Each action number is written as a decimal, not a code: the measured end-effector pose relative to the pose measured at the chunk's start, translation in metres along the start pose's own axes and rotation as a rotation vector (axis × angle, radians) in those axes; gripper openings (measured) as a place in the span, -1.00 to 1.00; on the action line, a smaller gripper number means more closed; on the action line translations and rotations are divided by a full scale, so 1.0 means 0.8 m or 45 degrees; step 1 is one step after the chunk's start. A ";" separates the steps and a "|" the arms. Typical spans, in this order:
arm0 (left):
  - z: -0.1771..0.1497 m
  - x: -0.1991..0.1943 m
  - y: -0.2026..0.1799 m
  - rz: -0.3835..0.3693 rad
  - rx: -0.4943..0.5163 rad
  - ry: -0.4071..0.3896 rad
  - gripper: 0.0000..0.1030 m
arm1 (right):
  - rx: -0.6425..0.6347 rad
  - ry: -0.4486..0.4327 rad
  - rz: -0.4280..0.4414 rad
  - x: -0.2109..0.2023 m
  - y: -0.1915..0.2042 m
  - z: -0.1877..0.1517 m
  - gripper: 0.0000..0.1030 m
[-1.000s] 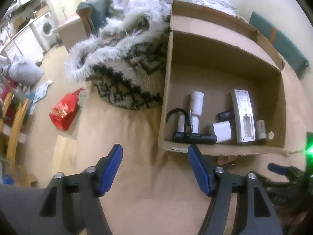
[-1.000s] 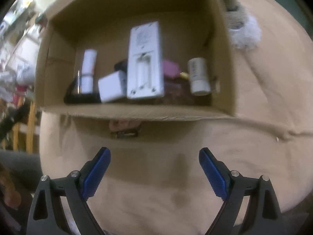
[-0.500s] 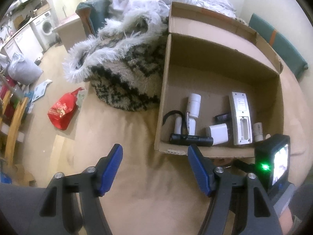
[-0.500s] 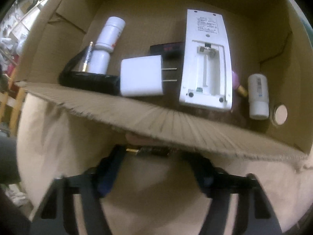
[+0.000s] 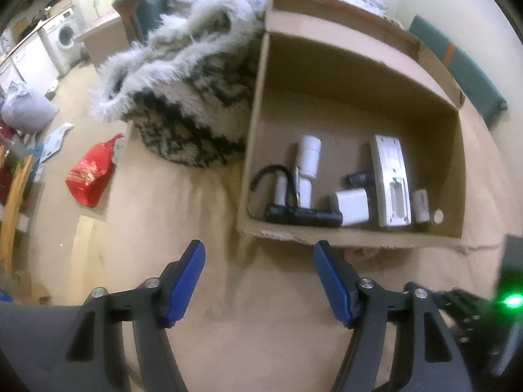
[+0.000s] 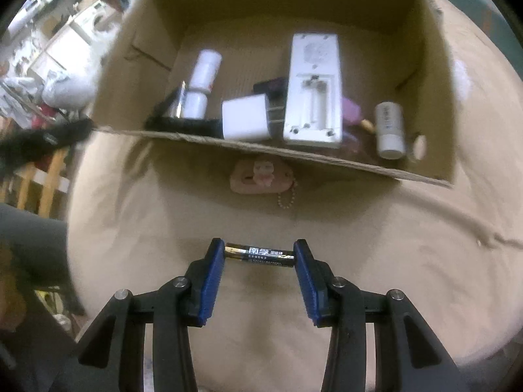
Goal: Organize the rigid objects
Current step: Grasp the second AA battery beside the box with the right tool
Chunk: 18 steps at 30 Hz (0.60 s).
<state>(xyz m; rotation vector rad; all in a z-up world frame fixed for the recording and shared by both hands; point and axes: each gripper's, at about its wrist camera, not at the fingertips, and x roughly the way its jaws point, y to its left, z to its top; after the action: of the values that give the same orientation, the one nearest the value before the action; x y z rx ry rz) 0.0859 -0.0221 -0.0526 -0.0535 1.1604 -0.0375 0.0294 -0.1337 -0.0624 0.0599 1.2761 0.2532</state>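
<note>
Between the blue pads of the right gripper (image 6: pixel 259 256) sits a small battery (image 6: pixel 260 254), lying sideways with one pad pressed on each end. Its jaws have just been closing, and now they pinch the battery above the tan bed cover (image 6: pixel 376 261). Just past it stands a cardboard box (image 6: pixel 434 75) holding a white remote (image 6: pixel 313 98), a white plug (image 6: pixel 245 117), a black torch (image 5: pixel 304 218) and some white tubes. A pink keychain (image 6: pixel 260 176) lies on the cover right beside the box's front wall. The left gripper (image 5: pixel 260 281) hangs with its jaws apart and nothing between them.
</note>
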 end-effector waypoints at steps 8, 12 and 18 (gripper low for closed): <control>-0.016 0.025 -0.030 0.014 0.073 0.073 0.28 | 0.102 -0.248 0.000 -0.070 -0.032 0.020 -0.11; -0.017 0.046 -0.054 0.020 0.082 0.138 0.28 | 0.109 -0.330 -0.025 -0.090 -0.059 0.044 -0.11; -0.022 0.077 -0.100 -0.005 0.056 0.167 0.28 | 0.229 -0.414 0.051 -0.106 -0.110 0.054 -0.11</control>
<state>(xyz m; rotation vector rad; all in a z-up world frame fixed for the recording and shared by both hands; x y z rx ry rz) 0.0941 -0.1058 -0.1113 -0.0145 1.2899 -0.0712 0.0613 -0.2340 0.0134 0.2703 0.9715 0.1545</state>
